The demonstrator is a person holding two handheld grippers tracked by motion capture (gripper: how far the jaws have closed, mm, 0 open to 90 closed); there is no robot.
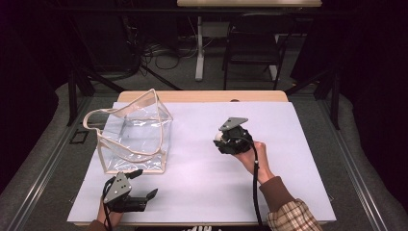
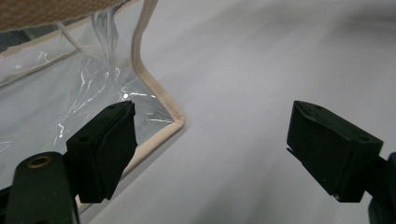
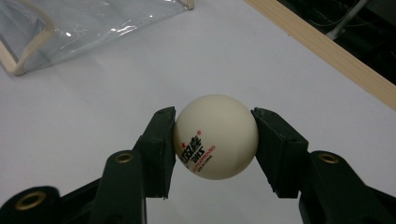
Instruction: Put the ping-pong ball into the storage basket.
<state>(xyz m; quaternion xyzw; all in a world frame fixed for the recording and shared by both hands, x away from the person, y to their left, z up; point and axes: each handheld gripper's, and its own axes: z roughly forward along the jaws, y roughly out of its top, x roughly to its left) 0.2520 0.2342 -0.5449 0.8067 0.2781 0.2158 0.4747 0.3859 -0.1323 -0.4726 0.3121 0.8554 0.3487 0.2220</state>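
Right gripper (image 3: 215, 140) fingers clamp white ping-pong ball (image 3: 215, 136), ball pinched between both fingers above white surface (image 1: 202, 178). Left gripper (image 2: 212, 149) fingers spread wide, nothing between; clear bag (image 2: 70, 93) corner just beside one finger.

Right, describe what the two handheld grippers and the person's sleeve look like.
Both the left gripper and the right gripper are black, with blocky jaws and brass-coloured rivets, each topped by a grey three-cornered plate. A black cable trails from the right one. The sleeve is brown-cuffed plaid.
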